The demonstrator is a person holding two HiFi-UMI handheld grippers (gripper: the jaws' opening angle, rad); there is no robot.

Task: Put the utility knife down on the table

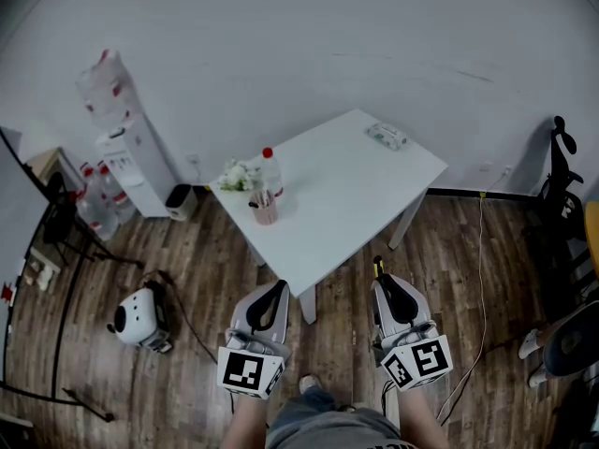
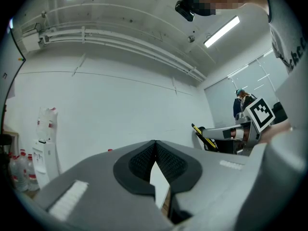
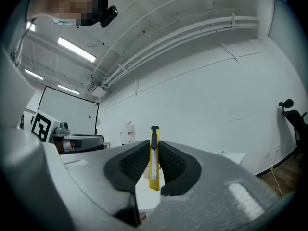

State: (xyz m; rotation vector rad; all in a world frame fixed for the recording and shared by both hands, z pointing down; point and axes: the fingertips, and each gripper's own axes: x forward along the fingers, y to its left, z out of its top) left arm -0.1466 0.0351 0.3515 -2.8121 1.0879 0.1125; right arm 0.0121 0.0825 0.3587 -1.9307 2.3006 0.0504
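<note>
Yellow utility knife, clamped lengthwise in the right claw, points toward the white worktop ahead; left claw closed on nothing

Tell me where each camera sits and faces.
Head view: on the person's head, steeply down at the white table; left gripper, right gripper show.
Left gripper view: on that gripper, along shut empty jaws, toward the wall.
Right gripper view: likewise, jaws shut on the utility knife.
Shared: knife, in all three.

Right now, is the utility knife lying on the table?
No, the right tongs are shut on the utility knife, in the air short of the table.
</note>
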